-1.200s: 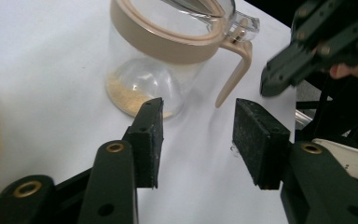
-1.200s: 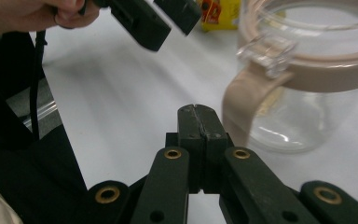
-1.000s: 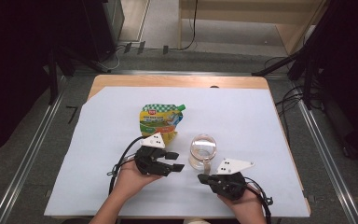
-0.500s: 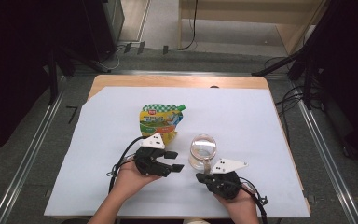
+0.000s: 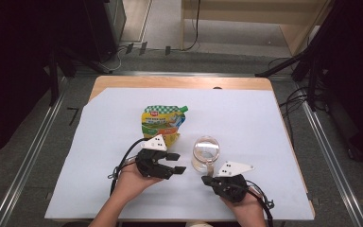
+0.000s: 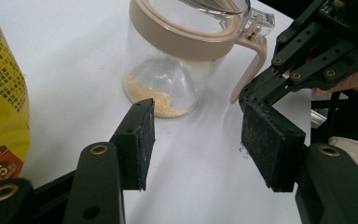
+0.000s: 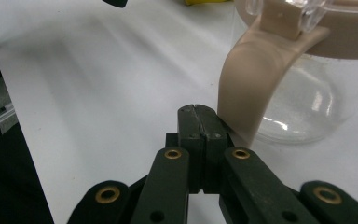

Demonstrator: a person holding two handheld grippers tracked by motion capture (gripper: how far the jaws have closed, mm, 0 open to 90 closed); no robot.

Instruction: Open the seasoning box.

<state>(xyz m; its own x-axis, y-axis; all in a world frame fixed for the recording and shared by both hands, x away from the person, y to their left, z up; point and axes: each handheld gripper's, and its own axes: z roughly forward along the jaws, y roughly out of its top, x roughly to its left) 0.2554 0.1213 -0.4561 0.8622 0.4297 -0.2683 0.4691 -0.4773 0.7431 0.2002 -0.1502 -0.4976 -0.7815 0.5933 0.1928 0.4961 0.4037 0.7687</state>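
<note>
A clear glass jar [image 5: 205, 152] with a beige lid and handle stands on the white mat, a little yellowish powder in its bottom [image 6: 158, 100]. A yellow-green pouch [image 5: 160, 122] lies flat behind it to the left. My left gripper [image 5: 177, 162] is open just left of the jar, jaws pointing at it, nothing between the pads [image 6: 137, 140]. My right gripper [image 5: 207, 179] is shut on nothing in front of the jar. Its tips [image 7: 198, 112] rest beside the lower end of the jar's handle [image 7: 247, 79]. The left gripper view shows the right gripper [image 6: 256, 93] near that handle too.
The white mat [image 5: 264, 127] covers most of the wooden table [image 5: 179, 82], with bare mat to the right and far side. Metal rails run along both sides of the table. Cables trail from both grippers toward the near edge.
</note>
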